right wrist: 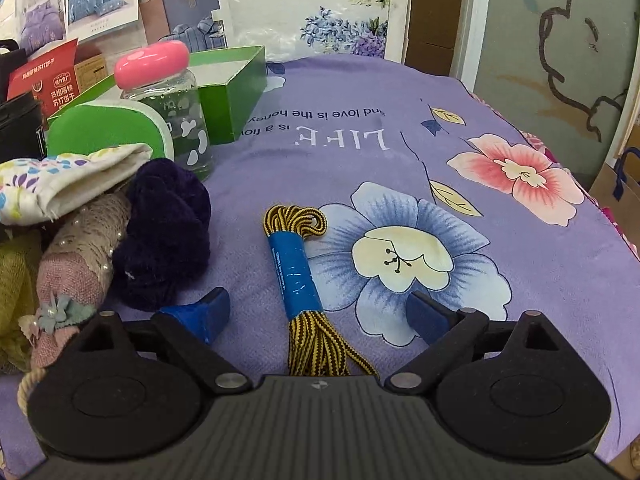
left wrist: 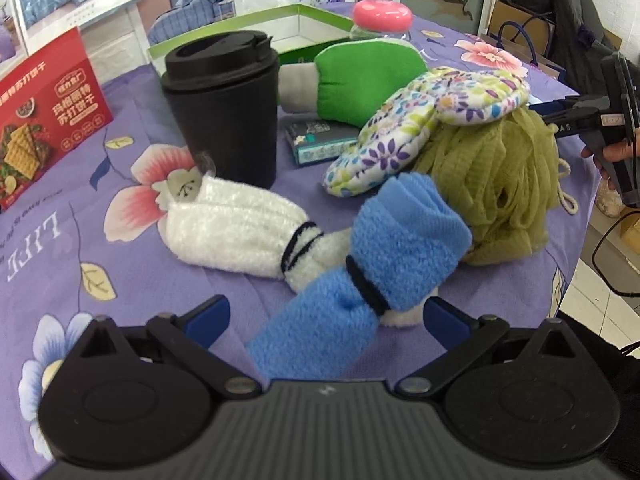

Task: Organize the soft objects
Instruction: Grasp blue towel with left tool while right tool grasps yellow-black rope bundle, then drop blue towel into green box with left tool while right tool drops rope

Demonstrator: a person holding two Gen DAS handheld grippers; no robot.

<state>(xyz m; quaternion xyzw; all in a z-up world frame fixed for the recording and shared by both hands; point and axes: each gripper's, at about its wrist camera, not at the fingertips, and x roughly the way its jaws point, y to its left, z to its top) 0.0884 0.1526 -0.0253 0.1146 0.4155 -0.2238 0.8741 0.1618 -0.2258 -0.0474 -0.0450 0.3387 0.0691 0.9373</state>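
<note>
- Blue fleece roll (left wrist: 368,264) is framed by the wide-open, empty left gripper (left wrist: 326,316); it should be pinched at its black band.
- Shoelace bundle (right wrist: 298,276) is straddled by the open, empty right gripper (right wrist: 320,312).

A table covered by a purple cloth printed with large flowers and the word LIFE (right wrist: 400,92) carries everything. Directly on it lie a fluffy white sock roll (left wrist: 236,228), a blue fleece sock roll (left wrist: 380,264), an olive-green mesh bath sponge (left wrist: 500,184), a black lidded cup (left wrist: 224,108), a small teal box (left wrist: 320,144), a red cracker carton (left wrist: 44,112) and an open green cardboard box (right wrist: 236,92); also a yellow-and-black shoelace bundle with a blue band (right wrist: 296,268), a dark purple plush scrunchie (right wrist: 164,232) and a pink-lidded clear bottle (right wrist: 168,100)
</note>
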